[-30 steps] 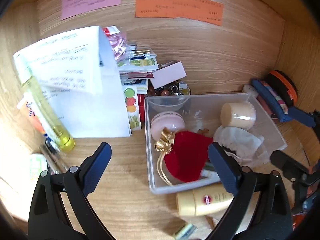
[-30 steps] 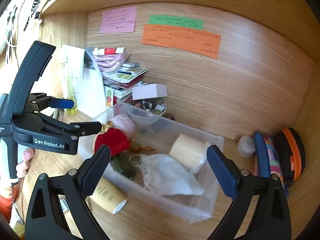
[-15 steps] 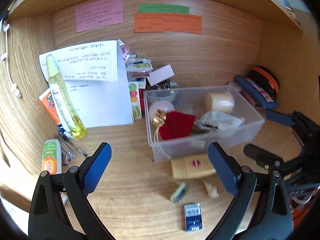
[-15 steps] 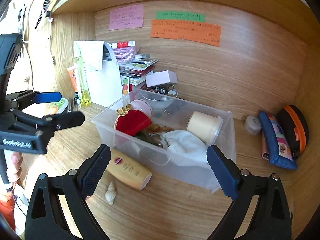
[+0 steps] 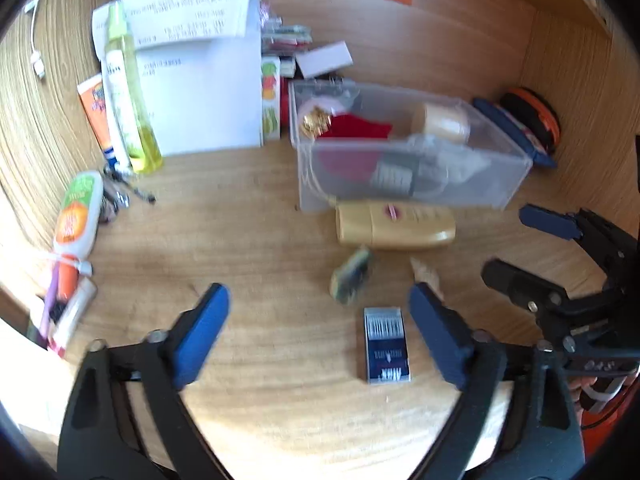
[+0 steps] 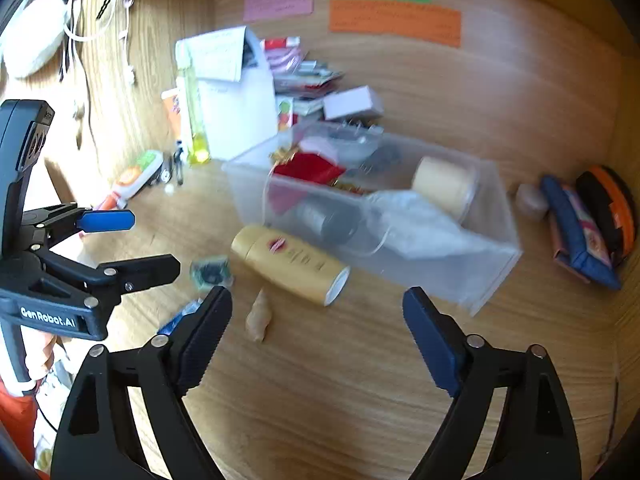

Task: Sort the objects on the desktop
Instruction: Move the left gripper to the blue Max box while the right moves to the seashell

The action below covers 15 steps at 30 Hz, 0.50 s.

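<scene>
Both grippers hang over the wooden desk with nothing between their fingers, the jaws wide apart though just narrowing. Beyond the left gripper (image 5: 318, 330), toward its right finger, lies a small dark blue box (image 5: 386, 346), long axis pointing away. Farther off, the yellow bottle (image 6: 290, 258) lies crosswise before the right gripper (image 6: 316, 330), touching the clear bin (image 6: 496, 236).

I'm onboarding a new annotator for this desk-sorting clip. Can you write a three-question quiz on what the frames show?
1. True or false: the yellow bottle lies inside the clear bin.
2. Which is in the bin? A) red pouch B) seashell C) blue box
3. Is anything between the fingers of the left gripper or the right gripper?

Key: 1 false, it lies on the desk against the bin. 2 A. 3 No, both are open and hold nothing.
</scene>
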Tool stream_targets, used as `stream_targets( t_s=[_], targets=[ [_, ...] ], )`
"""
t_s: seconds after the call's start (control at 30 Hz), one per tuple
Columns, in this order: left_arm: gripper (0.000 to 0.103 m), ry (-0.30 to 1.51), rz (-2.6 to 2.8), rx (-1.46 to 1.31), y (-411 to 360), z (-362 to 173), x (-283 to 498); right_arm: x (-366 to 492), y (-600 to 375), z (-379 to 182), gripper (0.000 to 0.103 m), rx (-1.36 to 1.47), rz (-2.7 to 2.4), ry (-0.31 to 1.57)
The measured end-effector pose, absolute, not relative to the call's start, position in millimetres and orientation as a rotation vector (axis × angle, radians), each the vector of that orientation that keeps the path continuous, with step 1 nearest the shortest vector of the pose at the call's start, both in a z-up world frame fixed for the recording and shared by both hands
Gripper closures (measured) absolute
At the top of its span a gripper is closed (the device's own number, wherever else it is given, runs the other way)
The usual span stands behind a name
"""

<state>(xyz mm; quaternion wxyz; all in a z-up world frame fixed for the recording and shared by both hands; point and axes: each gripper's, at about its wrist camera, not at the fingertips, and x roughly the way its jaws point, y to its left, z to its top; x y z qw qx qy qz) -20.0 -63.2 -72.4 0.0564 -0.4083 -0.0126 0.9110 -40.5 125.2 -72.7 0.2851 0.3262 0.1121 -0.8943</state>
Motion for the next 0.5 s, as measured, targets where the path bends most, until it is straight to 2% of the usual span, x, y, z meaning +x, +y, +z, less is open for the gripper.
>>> stream_targets(
  t_s=[0.2,0.27,0.33,0.5],
  targets=[
    [0.025,0.014,2.695,-1.309,-49.6,-95.6,-10.1,-37.7,120.4,-89.2,0.032,0.928,-2.336,0.330],
    [0.028,0.027,2.683,-1.317,-45.2,-99.1,-9.9,-37.9,121.2,-91.5,0.036,0.938,-2.326,0.335],
    [0.038,0.044,2.682,-1.333,-42.1,-102.1,-11.3,-38.5,121.9,-93.2,0.040,0.948,-2.314,0.338],
    [0.041,0.082,2.695,-1.326,-40.1,-103.1,-11.0,-42.9,114.5,-100.1,0.044,0.987,-2.258,0.351]
  ],
)
